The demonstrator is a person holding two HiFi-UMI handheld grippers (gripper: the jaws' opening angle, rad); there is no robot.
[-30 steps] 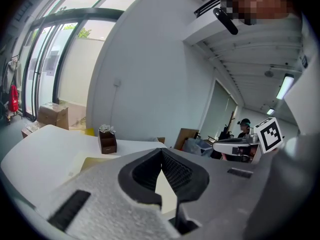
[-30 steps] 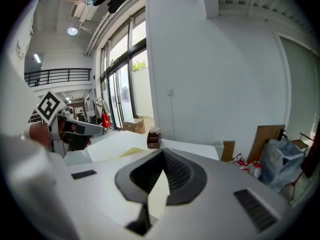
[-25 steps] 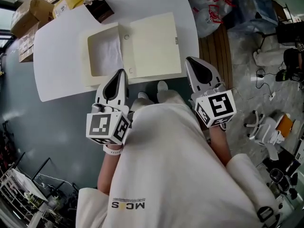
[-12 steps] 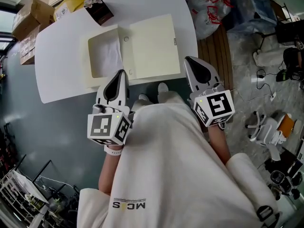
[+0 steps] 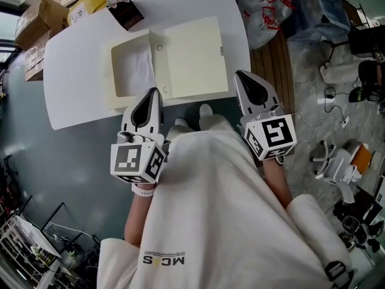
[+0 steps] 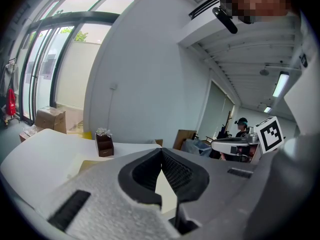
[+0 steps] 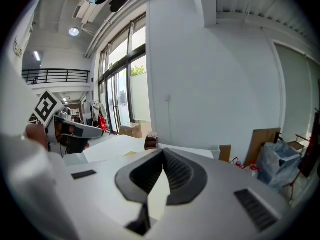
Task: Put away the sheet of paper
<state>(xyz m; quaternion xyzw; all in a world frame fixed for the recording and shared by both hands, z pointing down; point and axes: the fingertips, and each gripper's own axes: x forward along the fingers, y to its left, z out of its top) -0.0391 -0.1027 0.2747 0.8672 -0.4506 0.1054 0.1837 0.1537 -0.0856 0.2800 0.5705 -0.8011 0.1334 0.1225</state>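
A cream box (image 5: pixel 118 95) lies open on the white table (image 5: pixel 78 47), its lid (image 5: pixel 194 56) folded flat to the right. The white sheet of paper (image 5: pixel 140 71) lies inside the box's left half. My left gripper (image 5: pixel 147 103) is shut and holds nothing; it hangs just off the table's near edge, below the box. My right gripper (image 5: pixel 252 89) is also shut and empty, beside the table's near right corner. In the left gripper view the jaws (image 6: pixel 161 156) meet tip to tip, as do those in the right gripper view (image 7: pixel 163 159).
A small brown box with white flowers (image 5: pixel 124 8) stands at the table's far side. Cardboard boxes (image 5: pixel 36 23) sit on the floor at the far left. Plastic bags (image 5: pixel 267 11) and a chair base (image 5: pixel 337 161) crowd the right side.
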